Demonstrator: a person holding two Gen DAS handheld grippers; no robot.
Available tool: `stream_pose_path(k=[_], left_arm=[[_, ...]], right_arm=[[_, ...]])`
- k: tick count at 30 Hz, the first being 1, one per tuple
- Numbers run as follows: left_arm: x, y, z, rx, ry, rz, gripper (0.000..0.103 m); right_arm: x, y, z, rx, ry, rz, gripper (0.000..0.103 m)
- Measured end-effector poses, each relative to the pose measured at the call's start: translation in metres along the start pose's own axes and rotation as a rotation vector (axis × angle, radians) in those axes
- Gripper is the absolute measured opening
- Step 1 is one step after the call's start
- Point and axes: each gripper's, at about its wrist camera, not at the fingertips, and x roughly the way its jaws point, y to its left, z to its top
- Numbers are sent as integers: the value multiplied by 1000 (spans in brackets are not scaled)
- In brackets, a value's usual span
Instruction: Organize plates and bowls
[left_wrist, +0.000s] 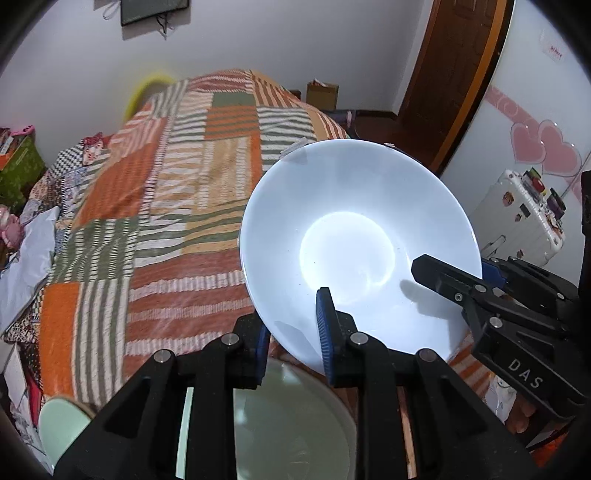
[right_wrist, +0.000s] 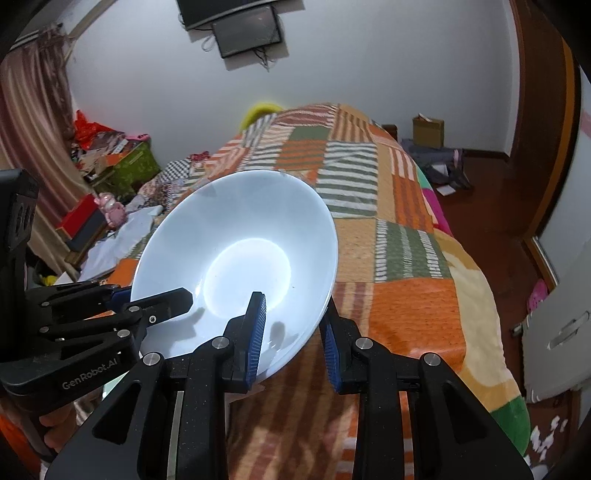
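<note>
A wide white bowl (left_wrist: 354, 236) hangs tilted in the air above the bed, held by both grippers. In the left wrist view my left gripper (left_wrist: 291, 339) is shut on the bowl's near rim, one blue pad inside and one outside. My right gripper (left_wrist: 458, 269) comes in from the right, shut on the opposite rim. The right wrist view shows the same white bowl (right_wrist: 240, 258), with my right gripper (right_wrist: 291, 343) clamped on its near right rim and my left gripper (right_wrist: 153, 295) clamped on its left rim. A pale green plate (left_wrist: 291, 428) lies below the bowl.
A bed with a striped patchwork quilt (left_wrist: 177, 206) fills the space ahead. A pale green dish (left_wrist: 61, 424) sits at the lower left. A white suitcase (left_wrist: 517, 218) and a wardrobe stand on the right. Boxes and clutter (right_wrist: 110, 162) line the bed's left side.
</note>
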Motion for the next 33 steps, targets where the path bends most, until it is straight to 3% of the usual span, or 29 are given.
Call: stream_pose_path(k=[11, 33], left_arm=[[-59, 31, -28, -55, -79, 14, 23], [-125, 116, -89, -197, -150, 90, 23]], right_arm=[[-12, 43, -7, -59, -34, 29, 26], [3, 134, -24, -169, -16, 153, 27]])
